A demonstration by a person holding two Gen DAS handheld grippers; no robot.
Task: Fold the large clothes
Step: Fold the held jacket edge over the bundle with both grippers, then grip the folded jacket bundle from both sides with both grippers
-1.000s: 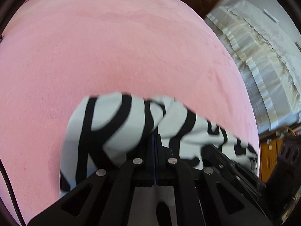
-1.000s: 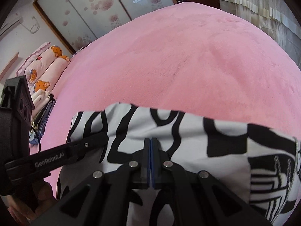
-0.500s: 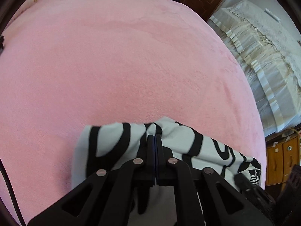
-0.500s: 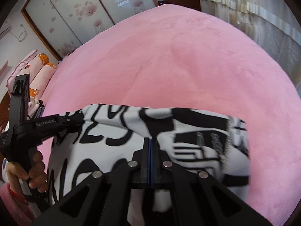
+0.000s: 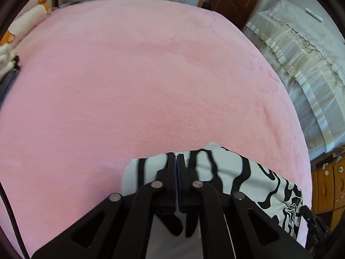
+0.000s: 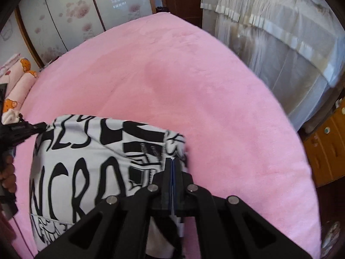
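A white garment with black lettering [image 6: 86,164] lies on the pink bedspread [image 6: 183,86] near its front edge. My right gripper [image 6: 172,161] is shut on the garment's right corner. My left gripper [image 5: 177,159] is shut on the garment's left corner [image 5: 215,168]; it also shows at the left edge of the right wrist view [image 6: 23,127], pinching the cloth. The garment stretches between the two grippers, low over the bed.
A second bed with a cream lace cover [image 6: 280,32] stands to the right. Orange wooden drawers [image 6: 325,146] are at the right. Pillows with bear prints [image 6: 19,86] lie at the far left. Sliding wardrobe doors [image 6: 75,10] and a brown door are behind.
Both grippers have pulled the garment back toward the bed's front edge and lowered it. More of the pink bedspread shows ahead. The right gripper now sits at the garment's right corner.
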